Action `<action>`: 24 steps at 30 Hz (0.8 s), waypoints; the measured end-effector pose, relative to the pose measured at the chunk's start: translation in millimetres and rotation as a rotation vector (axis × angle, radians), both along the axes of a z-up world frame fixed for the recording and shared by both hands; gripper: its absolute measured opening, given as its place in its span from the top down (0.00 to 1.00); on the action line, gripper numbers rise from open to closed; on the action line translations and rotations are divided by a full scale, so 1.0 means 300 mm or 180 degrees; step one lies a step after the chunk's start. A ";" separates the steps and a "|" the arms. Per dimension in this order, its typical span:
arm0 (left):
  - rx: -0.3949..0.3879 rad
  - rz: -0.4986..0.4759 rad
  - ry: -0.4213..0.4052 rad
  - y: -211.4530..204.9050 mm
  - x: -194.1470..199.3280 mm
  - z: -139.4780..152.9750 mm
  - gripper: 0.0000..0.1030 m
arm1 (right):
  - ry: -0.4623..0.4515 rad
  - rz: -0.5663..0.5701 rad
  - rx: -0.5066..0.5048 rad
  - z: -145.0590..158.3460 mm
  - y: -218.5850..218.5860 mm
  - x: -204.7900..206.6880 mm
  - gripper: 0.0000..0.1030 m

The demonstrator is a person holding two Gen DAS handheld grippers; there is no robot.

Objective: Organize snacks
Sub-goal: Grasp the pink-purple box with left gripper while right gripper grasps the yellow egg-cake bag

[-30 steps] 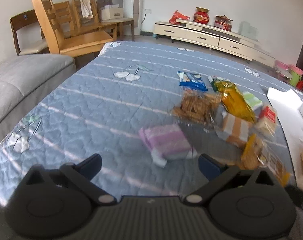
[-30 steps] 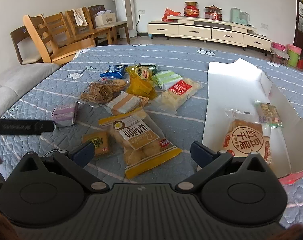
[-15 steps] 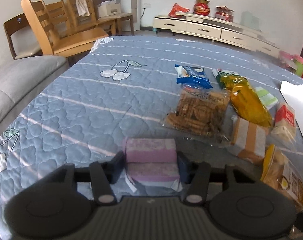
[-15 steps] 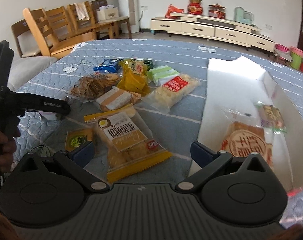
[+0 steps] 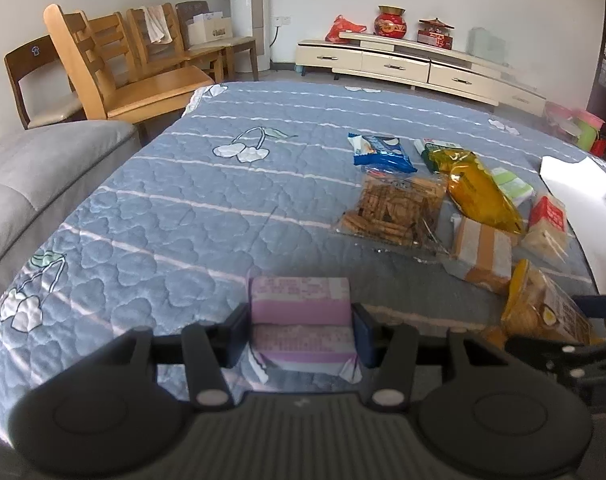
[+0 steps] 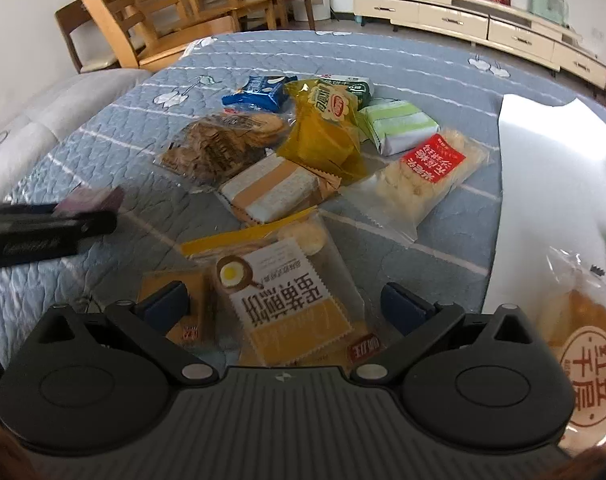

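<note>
My left tool (image 5: 299, 336) has its jaws closing on the purple-wrapped snack (image 5: 301, 322) — both pads sit against the packet's sides, and the packet lies on the blue quilted surface (image 5: 175, 220) right in front of the camera. From my right-hand view that same tool shows as a dark bar at the left edge, with the purple packet at its tip.

My right tool (image 6: 285, 308) stands wide open and grips nothing. It hangs over the yellow egg-print packet (image 6: 287, 304), which lies flat between the two fingers without either pad touching it. Just under the left finger is a small orange packet (image 6: 183, 300).

Farther out on the surface sits the rest of the pile — a tan-and-white striped packet (image 6: 275, 190), a clear bag of brown crackers (image 6: 223, 144), a yellow pouch (image 6: 323, 132), a blue packet (image 6: 259, 92), a green-and-white packet (image 6: 399, 124) and a clear bag with a red label (image 6: 427, 172).

To the right lies the white box (image 6: 551, 168), with a round-logo packet (image 6: 591, 364) at its near end.
</note>
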State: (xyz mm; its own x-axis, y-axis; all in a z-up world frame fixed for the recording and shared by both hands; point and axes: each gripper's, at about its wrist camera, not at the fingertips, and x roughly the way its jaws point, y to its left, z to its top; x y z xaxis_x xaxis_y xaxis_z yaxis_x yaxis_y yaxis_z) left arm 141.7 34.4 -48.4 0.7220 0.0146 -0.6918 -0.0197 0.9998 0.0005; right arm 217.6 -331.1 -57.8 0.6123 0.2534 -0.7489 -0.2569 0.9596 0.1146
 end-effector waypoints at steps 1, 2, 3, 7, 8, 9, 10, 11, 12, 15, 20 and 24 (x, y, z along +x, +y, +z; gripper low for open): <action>-0.0009 -0.0011 -0.0007 0.001 -0.006 0.004 0.50 | -0.0009 0.0028 -0.0002 0.002 0.004 -0.006 0.00; -0.0016 -0.0020 -0.0012 0.000 -0.010 0.007 0.50 | -0.0020 0.0057 0.0026 0.004 0.005 -0.011 0.00; -0.0023 -0.0024 -0.0014 0.000 -0.014 0.010 0.50 | -0.0028 0.0062 0.0044 0.008 0.006 -0.020 0.01; -0.0043 -0.0044 -0.0042 -0.003 -0.034 0.024 0.50 | -0.0093 0.0019 -0.0009 0.020 -0.003 -0.041 0.41; -0.0045 -0.0052 -0.0048 -0.003 -0.039 0.028 0.50 | -0.0105 0.0005 -0.0041 0.021 -0.008 -0.044 0.41; -0.0047 -0.0050 -0.0052 -0.002 -0.044 0.030 0.50 | -0.0116 -0.0046 -0.0055 0.022 -0.014 -0.051 0.42; -0.0048 -0.0048 -0.0057 -0.001 -0.048 0.032 0.50 | -0.0132 -0.0115 -0.0065 0.022 -0.026 -0.056 0.43; -0.0051 -0.0043 -0.0060 0.001 -0.051 0.034 0.50 | -0.0148 -0.0169 -0.0070 0.024 -0.035 -0.061 0.43; -0.0057 -0.0035 -0.0067 0.003 -0.056 0.037 0.50 | -0.0168 -0.0239 -0.0060 0.025 -0.047 -0.070 0.45; -0.0073 -0.0038 -0.0088 0.002 -0.068 0.050 0.50 | -0.0216 -0.0393 -0.0026 0.031 -0.077 -0.101 0.46; -0.0074 -0.0069 -0.0166 -0.018 -0.091 0.081 0.50 | -0.0364 -0.0486 -0.0031 0.083 -0.095 -0.155 0.47; -0.0079 -0.0112 -0.0252 -0.031 -0.120 0.120 0.50 | -0.0546 -0.0552 -0.0075 0.141 -0.090 -0.197 0.47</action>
